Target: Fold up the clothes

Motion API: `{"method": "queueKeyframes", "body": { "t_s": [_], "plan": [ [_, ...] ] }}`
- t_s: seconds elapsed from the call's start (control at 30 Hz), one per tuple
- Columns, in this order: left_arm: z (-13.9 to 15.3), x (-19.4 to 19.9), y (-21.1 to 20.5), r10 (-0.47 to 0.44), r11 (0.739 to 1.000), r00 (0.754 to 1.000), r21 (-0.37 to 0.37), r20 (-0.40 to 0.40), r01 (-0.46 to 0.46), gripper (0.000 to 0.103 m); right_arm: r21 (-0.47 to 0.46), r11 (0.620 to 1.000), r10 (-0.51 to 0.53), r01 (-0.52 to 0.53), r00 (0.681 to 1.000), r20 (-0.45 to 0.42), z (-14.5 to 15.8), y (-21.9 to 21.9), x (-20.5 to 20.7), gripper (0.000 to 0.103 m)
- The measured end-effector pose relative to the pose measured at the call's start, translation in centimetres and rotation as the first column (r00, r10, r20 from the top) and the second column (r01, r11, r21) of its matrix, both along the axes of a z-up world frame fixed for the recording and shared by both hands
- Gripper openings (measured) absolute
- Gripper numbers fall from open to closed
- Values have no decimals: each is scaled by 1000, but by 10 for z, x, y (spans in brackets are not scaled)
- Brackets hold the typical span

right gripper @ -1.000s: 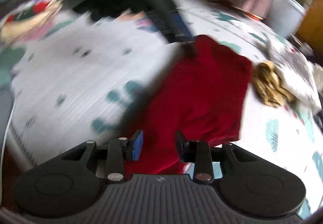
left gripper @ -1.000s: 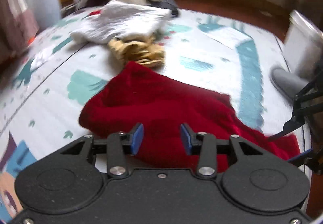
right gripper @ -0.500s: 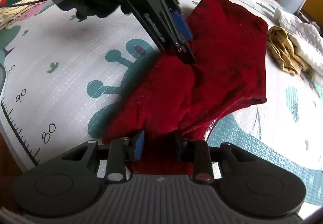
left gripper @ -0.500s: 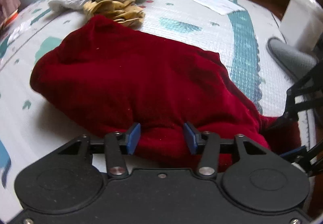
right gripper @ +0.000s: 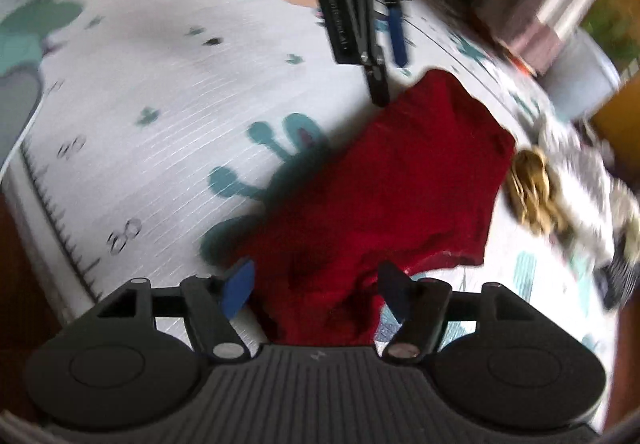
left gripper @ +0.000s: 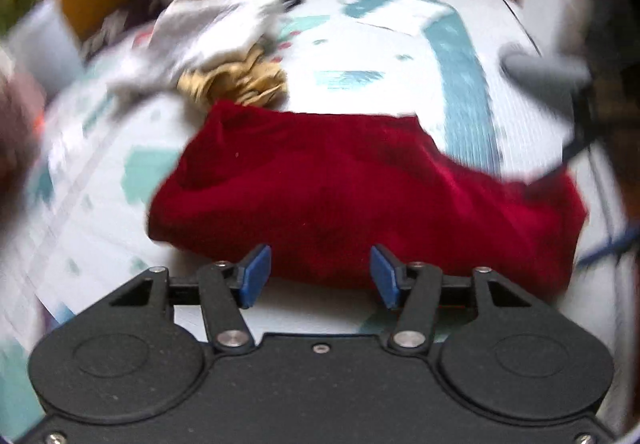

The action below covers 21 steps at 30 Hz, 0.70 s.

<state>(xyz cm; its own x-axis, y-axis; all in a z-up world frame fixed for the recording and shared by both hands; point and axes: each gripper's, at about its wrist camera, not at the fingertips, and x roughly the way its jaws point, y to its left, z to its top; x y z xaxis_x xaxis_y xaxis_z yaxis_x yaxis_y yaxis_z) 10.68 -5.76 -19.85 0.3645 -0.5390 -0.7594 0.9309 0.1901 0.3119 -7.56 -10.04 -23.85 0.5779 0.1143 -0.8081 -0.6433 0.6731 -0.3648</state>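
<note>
Red garment point(left gripper: 352, 196) is lying bunched on the patterned play mat point(left gripper: 380, 56), stretching from just in front of the left gripper point(left gripper: 318, 276) toward the right side of that view, with its far edge nearly touching a crumpled yellow cloth point(left gripper: 236, 80) and a pale pile of clothes point(left gripper: 212, 28) behind it.

Left gripper's jaws have just been opening and are now standing apart, with only the near hem of the garment showing between the blue pads and nothing pinched. Right gripper point(right gripper: 316, 288) has likewise just been opening; a gathered corner of red fabric is sitting between its fingers, but the pads are not pressing on it. In the right wrist view the left gripper point(right gripper: 384, 44) is hovering above the garment's far end.

Judging by the plush, velvety look and the way it is slumping into soft folds, the fabric is probably light, limp and fairly grippy, so it will be sagging wherever it is not supported and dragging on the mat rather than sliding. Taking it by two corners or along one hem edge, a single layer in each pair of pads, seems the safest hold for spreading and folding.
</note>
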Motion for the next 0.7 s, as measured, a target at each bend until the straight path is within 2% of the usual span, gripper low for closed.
{"method": "queueKeyframes", "body": {
  "t_s": [0.03,0.1,0.27,0.43,0.5,0.57,0.6,0.67,0.7],
  "plan": [
    [-4,-8,2,-53,998,997,22,47,52,56,-32,999,28,-28,1000,5,-4,4,-5,70],
    [-14,-19,5,-124,991,988,64,91,119,57,-90,993,74,-74,997,6,-13,11,-13,70],
    [-30,-29,9,-166,984,982,76,95,160,57,-132,988,76,-77,997,-13,-24,15,-14,70],
    [-40,-45,6,-289,953,939,148,188,264,57,-151,988,27,-35,998,-60,-31,14,-1,70],
    [-36,-43,1,-295,950,939,155,178,270,57,-128,992,17,-24,998,-58,-28,12,0,70],
    [-30,-34,-4,-251,964,956,128,155,232,57,-61,998,-2,-2,997,-75,-21,7,1,70],
    [-27,-31,-6,-240,967,958,121,155,223,57,-61,998,-4,-1,997,-74,-20,6,1,70],
    [-25,-28,-10,-248,965,952,129,179,227,57,-73,997,-1,-4,998,-61,-19,4,-1,70],
    [-25,-29,-11,-271,959,940,149,209,243,57,-78,997,0,-4,999,-54,-19,3,-1,70]
  ]
}}
